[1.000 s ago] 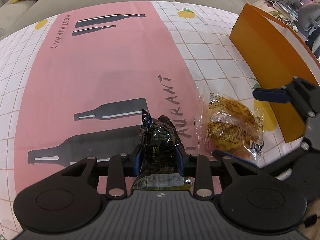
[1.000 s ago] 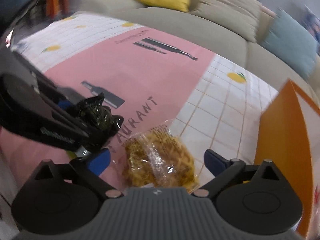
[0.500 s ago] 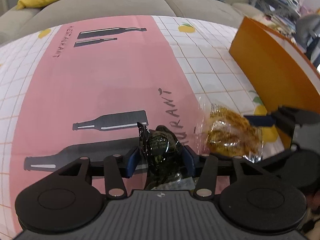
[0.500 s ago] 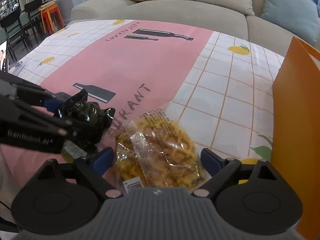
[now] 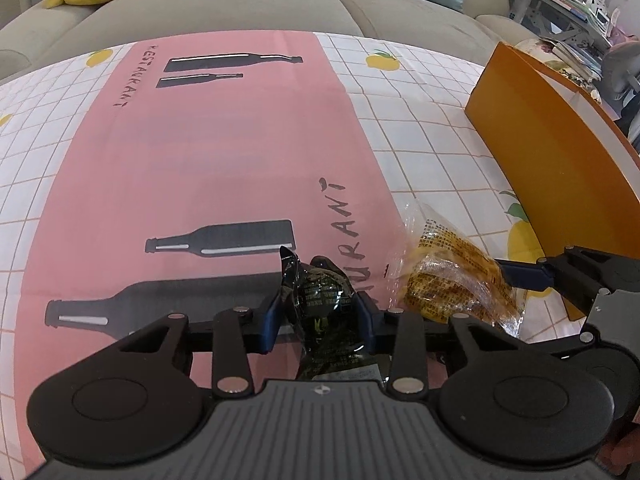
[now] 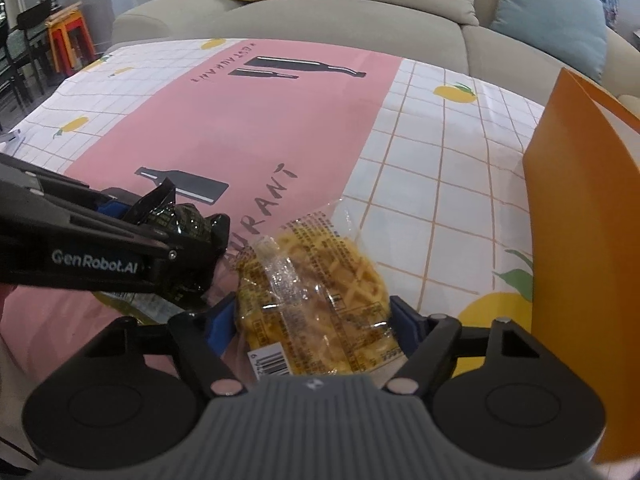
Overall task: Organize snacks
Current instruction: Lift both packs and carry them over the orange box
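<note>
My left gripper (image 5: 318, 314) is shut on a dark green snack packet (image 5: 322, 300), held just above the pink tablecloth. The packet also shows in the right wrist view (image 6: 176, 220), inside the left gripper (image 6: 168, 236). My right gripper (image 6: 312, 320) has closed onto a clear packet of yellow noodle snack (image 6: 316, 292), its blue pads touching both sides. That packet also shows in the left wrist view (image 5: 452, 280), with the right gripper's finger (image 5: 524, 274) against it.
An orange box (image 5: 556, 152) stands at the right edge of the table; it also shows in the right wrist view (image 6: 588, 216). A grey sofa (image 6: 360, 20) with yellow and blue cushions runs behind the table (image 5: 420, 112).
My right gripper has closed in from wide open until its pads press the yellow snack packet. My left gripper has kept its hold on the green packet and lifted slightly.
</note>
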A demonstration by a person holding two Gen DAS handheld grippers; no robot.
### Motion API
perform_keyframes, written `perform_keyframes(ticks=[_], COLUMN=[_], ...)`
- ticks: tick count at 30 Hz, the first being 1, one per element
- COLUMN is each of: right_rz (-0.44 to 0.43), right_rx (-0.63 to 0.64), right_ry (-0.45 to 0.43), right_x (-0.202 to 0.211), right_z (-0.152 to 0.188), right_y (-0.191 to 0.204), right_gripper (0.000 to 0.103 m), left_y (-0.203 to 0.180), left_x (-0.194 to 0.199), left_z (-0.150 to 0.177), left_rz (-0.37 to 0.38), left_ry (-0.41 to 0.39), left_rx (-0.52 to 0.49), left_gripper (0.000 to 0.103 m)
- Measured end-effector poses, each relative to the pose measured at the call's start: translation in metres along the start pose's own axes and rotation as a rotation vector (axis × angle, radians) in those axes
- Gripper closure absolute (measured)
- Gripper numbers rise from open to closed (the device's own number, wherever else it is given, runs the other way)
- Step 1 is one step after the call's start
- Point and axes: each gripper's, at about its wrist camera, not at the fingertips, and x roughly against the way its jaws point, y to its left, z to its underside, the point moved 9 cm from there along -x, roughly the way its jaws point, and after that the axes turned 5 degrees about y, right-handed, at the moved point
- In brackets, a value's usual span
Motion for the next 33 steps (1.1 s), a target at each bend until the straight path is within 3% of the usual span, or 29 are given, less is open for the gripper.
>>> perform_keyframes(ticks=[9,17,28,33], right_rz=[0.0,-0.009,-0.002,0.065], right_rx=[-0.021,-0.061,-0.181,-0.175], right_ry=[-0.019,-0.072,-0.106,-0.122], right_x=[0.031,0.083,0.156,0.181], right_z=[0.0,-0.009,-0.014,-0.015], right_y=[0.006,-0.002,-0.053,-0.091], right_gripper=[0.03,0.03,0.03,0.03], left_y=[-0.007,-0.03,-0.097,-0.139], left_x=[0.029,0.068,0.113,0.119], left_z=[-0.001,-0.019,-0.049,-0.066], left_rz=[0.019,0.031,0.109,0.161], left_ry=[-0.031,-0.059,-0.099,-0.11], left_rx=[0.031,0.024,-0.078,-0.161], left_gripper=[0.06,0.06,0.06,0.06])
